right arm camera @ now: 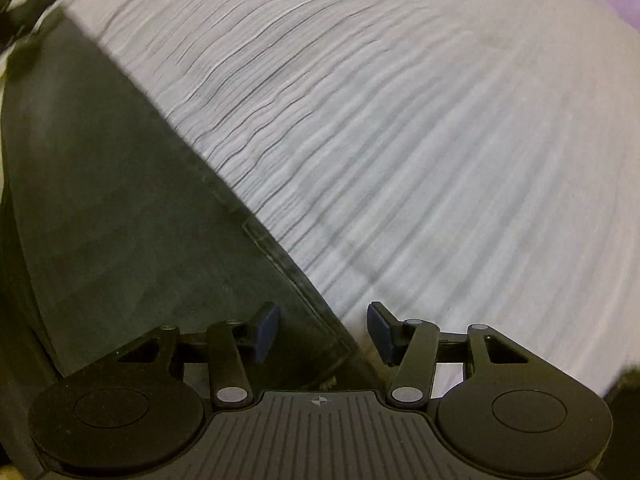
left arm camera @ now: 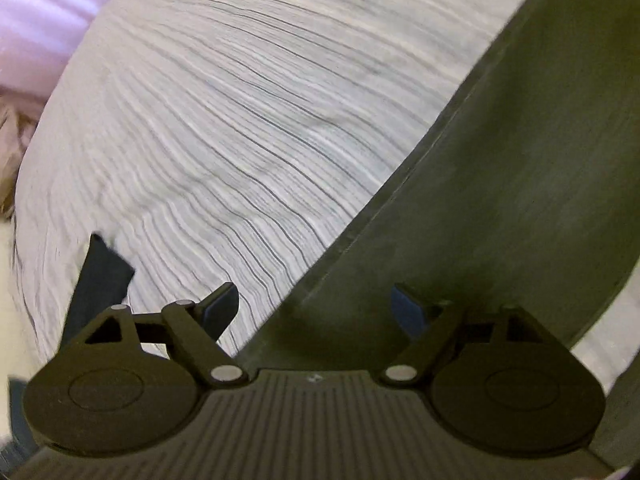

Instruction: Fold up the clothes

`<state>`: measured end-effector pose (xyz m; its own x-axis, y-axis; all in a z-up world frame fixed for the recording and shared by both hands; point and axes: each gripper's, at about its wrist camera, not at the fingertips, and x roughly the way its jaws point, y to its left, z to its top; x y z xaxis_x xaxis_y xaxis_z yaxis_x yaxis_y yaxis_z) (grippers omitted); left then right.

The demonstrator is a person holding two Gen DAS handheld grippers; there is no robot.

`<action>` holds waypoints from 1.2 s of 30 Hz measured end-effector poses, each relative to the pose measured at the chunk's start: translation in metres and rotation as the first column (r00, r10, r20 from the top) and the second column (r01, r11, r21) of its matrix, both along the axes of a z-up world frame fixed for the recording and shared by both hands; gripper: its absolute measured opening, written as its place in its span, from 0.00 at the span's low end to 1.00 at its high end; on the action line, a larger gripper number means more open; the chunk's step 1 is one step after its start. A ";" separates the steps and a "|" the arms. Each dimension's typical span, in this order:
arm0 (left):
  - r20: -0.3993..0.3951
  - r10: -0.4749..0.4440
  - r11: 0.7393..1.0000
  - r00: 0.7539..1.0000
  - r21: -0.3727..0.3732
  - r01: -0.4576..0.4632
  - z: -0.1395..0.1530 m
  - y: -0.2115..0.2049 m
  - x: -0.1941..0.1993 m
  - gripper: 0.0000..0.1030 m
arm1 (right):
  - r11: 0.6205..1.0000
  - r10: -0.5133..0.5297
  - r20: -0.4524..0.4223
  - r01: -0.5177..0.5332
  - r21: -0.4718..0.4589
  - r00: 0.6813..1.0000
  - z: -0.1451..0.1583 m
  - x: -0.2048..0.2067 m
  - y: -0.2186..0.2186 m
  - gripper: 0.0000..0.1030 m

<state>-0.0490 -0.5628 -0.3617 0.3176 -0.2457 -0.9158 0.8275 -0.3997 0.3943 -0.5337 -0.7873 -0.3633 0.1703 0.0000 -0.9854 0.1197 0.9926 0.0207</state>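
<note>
Straddling one hemmed edge of the dark olive garment (left arm camera: 500, 168): left gripper (left arm camera: 316, 308) and right gripper (right arm camera: 322, 332), fingers spread, pinching nothing; striped bedsheet (right arm camera: 400, 120) beneath; edge running diagonally away.

Left wrist view: close, steeply downward, dark garment (left arm camera: 500, 160) toward 3 o'clock. Right wrist view: straight down, garment toward 9. Both share garment edge, white textured bedding (right arm camera: 420, 140).

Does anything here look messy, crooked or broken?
Nothing stands out. The dark olive garment lies flat on the pale striped bedcover, its hemmed edge running straight. Both views are motion-blurred, so small creases or flaws would not show.
</note>
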 end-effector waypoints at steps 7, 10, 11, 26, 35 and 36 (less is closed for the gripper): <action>-0.058 -0.176 0.974 0.983 0.135 0.182 -0.036 -0.017 0.018 0.75 | 0.997 0.082 -0.051 -0.081 0.013 0.995 -0.026 0.018 0.006 0.52; -0.108 -0.223 0.952 0.969 0.188 0.241 -0.046 -0.025 0.023 0.75 | 0.996 0.085 -0.047 -0.084 0.026 0.995 -0.031 0.016 0.004 0.52; -0.125 -0.237 0.944 0.963 0.206 0.259 -0.050 -0.027 0.024 0.74 | 0.996 0.080 -0.041 -0.078 0.037 0.996 -0.032 0.015 0.001 0.52; -0.172 -0.305 0.906 0.937 0.249 0.341 -0.032 -0.006 0.014 0.05 | 0.992 0.093 -0.024 -0.090 0.087 0.995 -0.019 0.003 -0.010 0.26; -0.113 -0.304 0.929 0.946 0.186 0.321 -0.013 -0.002 0.010 0.05 | 0.994 0.093 0.000 -0.093 0.062 0.996 0.010 -0.008 -0.007 0.00; -0.105 -0.301 0.932 0.948 0.176 0.316 -0.009 -0.002 0.010 0.05 | 0.993 0.098 0.005 -0.098 0.059 0.995 0.015 -0.008 -0.005 0.00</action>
<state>-0.0394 -0.5645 -0.3706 0.1820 -0.1414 -0.9731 0.6761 -0.7006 0.2283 -0.5415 -0.7924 -0.3479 0.1687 0.0746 -0.9828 0.0220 0.9966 0.0794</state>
